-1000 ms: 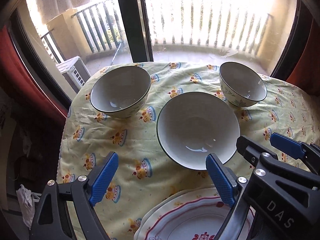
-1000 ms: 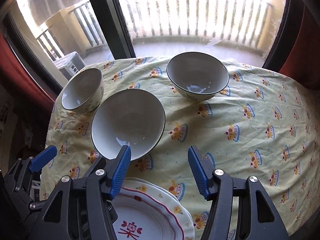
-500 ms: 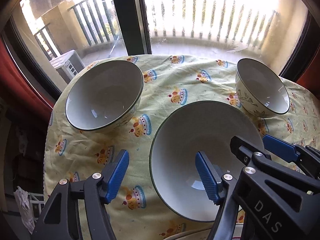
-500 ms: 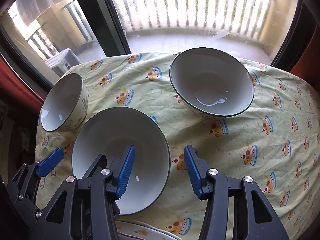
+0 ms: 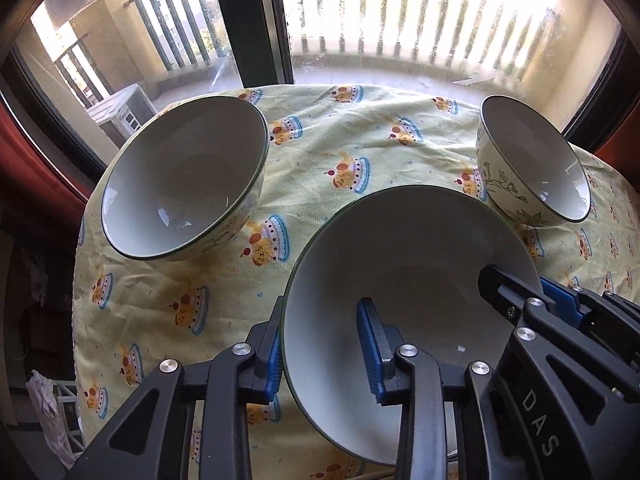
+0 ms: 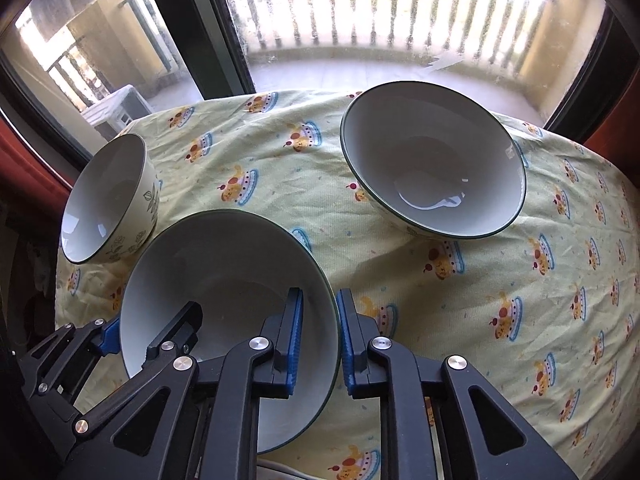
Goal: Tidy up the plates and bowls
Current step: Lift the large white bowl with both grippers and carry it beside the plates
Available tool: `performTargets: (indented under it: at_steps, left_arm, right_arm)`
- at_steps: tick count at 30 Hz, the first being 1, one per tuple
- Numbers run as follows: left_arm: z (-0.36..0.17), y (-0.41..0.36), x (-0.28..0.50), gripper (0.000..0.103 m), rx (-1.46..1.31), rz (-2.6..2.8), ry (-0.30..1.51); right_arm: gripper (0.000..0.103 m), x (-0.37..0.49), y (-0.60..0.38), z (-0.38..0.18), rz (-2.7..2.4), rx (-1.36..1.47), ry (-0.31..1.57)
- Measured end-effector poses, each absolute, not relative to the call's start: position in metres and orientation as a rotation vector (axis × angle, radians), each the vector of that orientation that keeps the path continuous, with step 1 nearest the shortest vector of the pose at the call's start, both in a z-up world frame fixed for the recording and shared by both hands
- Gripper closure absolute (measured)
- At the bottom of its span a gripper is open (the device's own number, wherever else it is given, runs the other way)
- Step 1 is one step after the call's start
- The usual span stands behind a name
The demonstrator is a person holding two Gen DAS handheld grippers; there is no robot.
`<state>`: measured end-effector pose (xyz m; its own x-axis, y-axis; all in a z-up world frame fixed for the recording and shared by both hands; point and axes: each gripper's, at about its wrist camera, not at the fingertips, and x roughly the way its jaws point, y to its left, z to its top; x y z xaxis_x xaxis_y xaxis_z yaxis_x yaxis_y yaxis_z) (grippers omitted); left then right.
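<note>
You had the wide bowl (image 5: 404, 280) on the counter (image 5: 320, 152) straddled at opposite rims: left hand-held gripper (image 5: 324, 350) half open, right hand-held gripper (image 6: 318, 334) nearly closed. Next, probably: clamp both, lift level.

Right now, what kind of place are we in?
Probably a home dining spot by a balcony: a table under a cartoon-print tablecloth, set with bowls, and a glass door behind it giving onto a railed balcony.
</note>
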<state>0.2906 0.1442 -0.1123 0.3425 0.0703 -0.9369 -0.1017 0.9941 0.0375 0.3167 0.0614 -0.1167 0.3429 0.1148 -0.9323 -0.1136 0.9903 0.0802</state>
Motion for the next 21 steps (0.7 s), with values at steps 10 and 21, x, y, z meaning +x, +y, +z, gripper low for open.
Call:
performTargets:
  at_steps: [10, 21]
  left_arm:
    - [-0.089, 0.130, 0.275, 0.071, -0.010, 0.059, 1.173]
    - [-0.054, 0.096, 0.247, 0.071, 0.046, -0.032, 1.103]
  right_arm:
    - [0.083, 0.297, 0.051, -0.094, 0.100, 0.005, 1.178]
    - [0.083, 0.255, 0.021, -0.056, 0.008, 0.053, 1.106]
